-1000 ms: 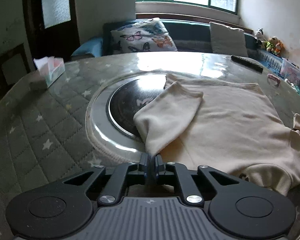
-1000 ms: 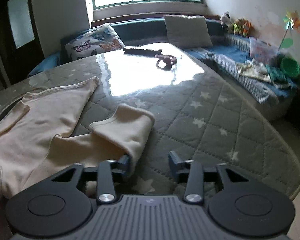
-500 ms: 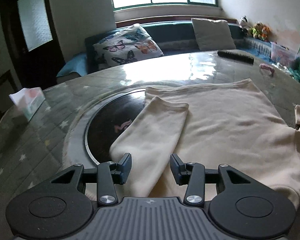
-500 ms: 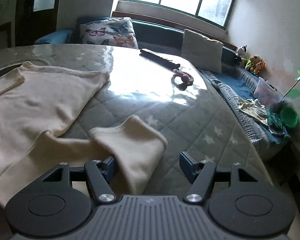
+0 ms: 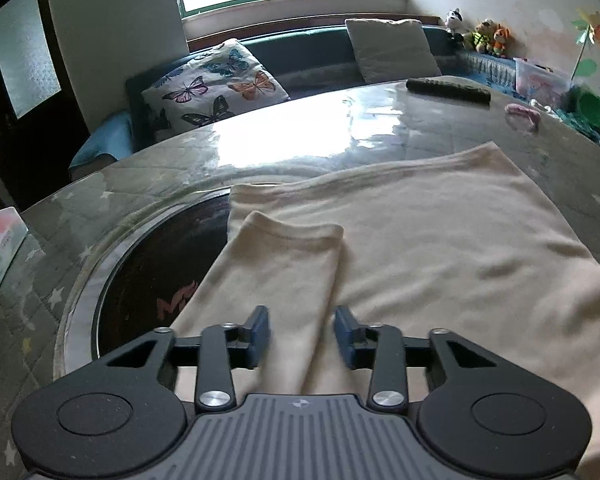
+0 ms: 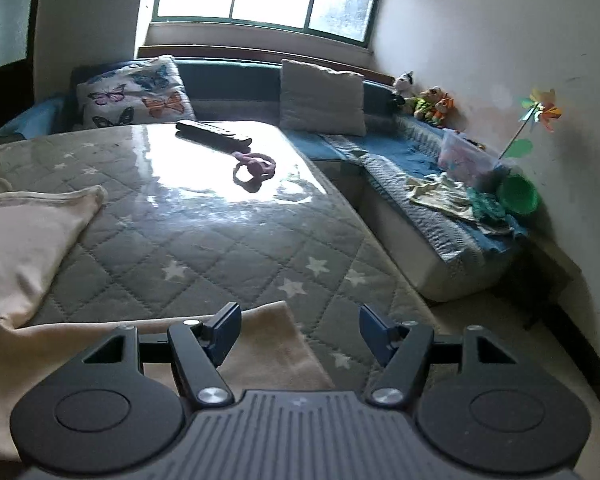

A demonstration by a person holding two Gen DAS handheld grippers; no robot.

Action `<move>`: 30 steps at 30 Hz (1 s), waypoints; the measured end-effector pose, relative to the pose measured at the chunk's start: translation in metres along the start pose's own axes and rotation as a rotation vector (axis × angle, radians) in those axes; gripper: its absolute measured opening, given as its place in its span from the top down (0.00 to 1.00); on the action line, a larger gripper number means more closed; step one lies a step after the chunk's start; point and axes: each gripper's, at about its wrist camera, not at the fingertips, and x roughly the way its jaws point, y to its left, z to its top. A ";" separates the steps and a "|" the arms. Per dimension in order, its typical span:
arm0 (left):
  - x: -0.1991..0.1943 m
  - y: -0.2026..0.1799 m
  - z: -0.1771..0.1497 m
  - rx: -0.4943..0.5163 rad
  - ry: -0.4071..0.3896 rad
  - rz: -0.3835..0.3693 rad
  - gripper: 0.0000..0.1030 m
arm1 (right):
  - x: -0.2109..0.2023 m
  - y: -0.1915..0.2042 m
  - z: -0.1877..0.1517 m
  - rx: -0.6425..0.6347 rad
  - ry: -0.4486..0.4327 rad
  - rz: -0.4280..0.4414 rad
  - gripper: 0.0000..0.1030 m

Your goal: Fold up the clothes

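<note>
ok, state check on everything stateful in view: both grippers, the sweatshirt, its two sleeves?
left gripper: open, holding nothing, above the left sleeve
right gripper: open, holding nothing, right sleeve cuff below its left finger
sweatshirt: spread flat on the table, not yet folded up
left sleeve: folded in, cuff lying on the body
right sleeve: lying out on the table, not folded in
</note>
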 end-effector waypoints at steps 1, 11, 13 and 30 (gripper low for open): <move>0.001 0.002 0.000 -0.004 -0.003 0.003 0.83 | -0.001 0.003 0.001 -0.007 -0.001 0.015 0.35; -0.047 0.069 -0.005 -0.226 -0.127 0.105 0.98 | -0.022 0.065 0.007 -0.127 -0.016 0.252 0.35; -0.062 0.092 -0.011 -0.290 -0.153 0.145 0.98 | -0.028 0.079 0.009 -0.159 -0.019 0.307 0.35; -0.107 0.152 -0.101 -0.413 -0.049 0.311 0.95 | -0.100 0.189 -0.020 -0.527 -0.040 0.752 0.39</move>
